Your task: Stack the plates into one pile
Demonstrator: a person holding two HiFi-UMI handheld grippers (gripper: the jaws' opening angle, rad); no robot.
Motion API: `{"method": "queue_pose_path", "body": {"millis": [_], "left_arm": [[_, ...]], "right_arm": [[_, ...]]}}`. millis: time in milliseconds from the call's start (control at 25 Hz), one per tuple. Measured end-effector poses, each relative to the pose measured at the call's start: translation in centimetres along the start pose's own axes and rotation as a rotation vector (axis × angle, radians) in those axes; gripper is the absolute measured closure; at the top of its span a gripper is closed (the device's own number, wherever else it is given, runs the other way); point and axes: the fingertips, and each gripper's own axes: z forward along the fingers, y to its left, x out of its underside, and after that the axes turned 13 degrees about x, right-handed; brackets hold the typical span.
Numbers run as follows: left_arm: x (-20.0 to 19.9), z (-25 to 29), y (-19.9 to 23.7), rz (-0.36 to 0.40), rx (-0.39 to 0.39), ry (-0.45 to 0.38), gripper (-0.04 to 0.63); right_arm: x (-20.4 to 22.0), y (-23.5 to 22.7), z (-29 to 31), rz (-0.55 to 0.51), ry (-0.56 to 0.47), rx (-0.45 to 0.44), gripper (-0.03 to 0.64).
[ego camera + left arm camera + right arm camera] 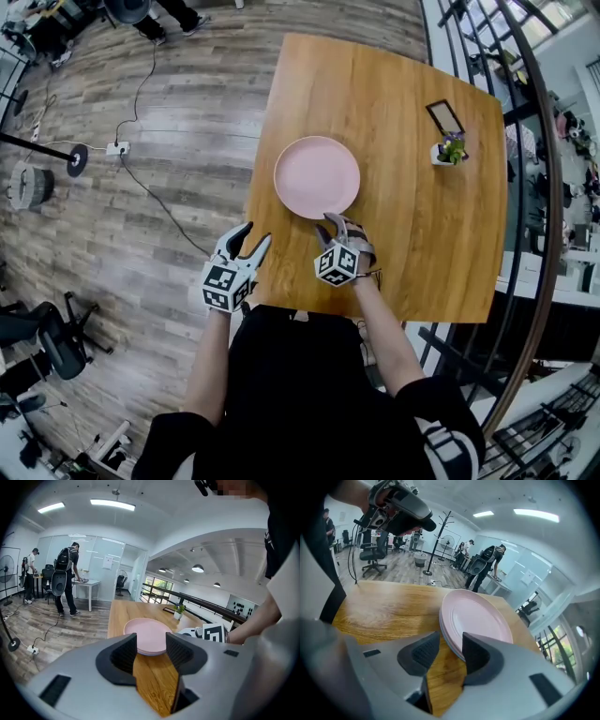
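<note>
Your right gripper (333, 227) holds its fingers apart just at the near rim of the pile of plates (317, 176), not clamped on it. If you back out crooked, a finger could hook that rim and skew the pile, which lies by the worktop's (431, 234) left edge. Your right forearm reaches forward. The left gripper (251, 238), fingers apart and empty, hovers over the left edge near the near corner.

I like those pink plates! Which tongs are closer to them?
Right. The right tongs are open, right at the near rim of the plates. The left tongs are farther off, open too, by the left edge of the table.
</note>
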Motion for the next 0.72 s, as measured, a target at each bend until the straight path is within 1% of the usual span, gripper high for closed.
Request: {"method": "queue_pose_path", "body": {"millis": [80, 120, 240, 280, 400, 520, 720], "left_arm": [[-0.1, 0.2, -0.3, 0.002, 0.003, 0.001, 0.382], [-0.1, 0.3, -0.5, 0.003, 0.004, 0.0, 0.382], [-0.3, 0.4, -1.0, 0.01, 0.002, -0.005, 0.385], [-0.5, 0.3, -1.2, 0.015, -0.001, -0.009, 0.396], [-0.8, 0.3, -1.8, 0.02, -0.005, -0.026, 0.457], [-0.8, 0.3, -2.6, 0.021, -0.006, -0.042, 0.528], [-0.8, 0.5, -4.1, 0.014, 0.003, -0.056, 0.56]], "right_arm": [[0.4, -0.4, -0.5, 0.038, 0.008, 0.002, 0.457], [0.6, -0.5, -0.8, 0.06, 0.012, -0.002, 0.473], [0.8, -1.1, -2.0, 0.145, 0.012, -0.033, 0.589], [0.8, -1.3, -2.5, 0.177, 0.006, -0.043, 0.609], [0.7, -2.5, -3.9, 0.254, -0.012, -0.049, 0.609], [0.6, -3.9, -5.5, 0.298, -0.043, -0.024, 0.609], [0.1, -6.3, -8.1, 0.368, -0.109, 0.008, 0.609]]}}
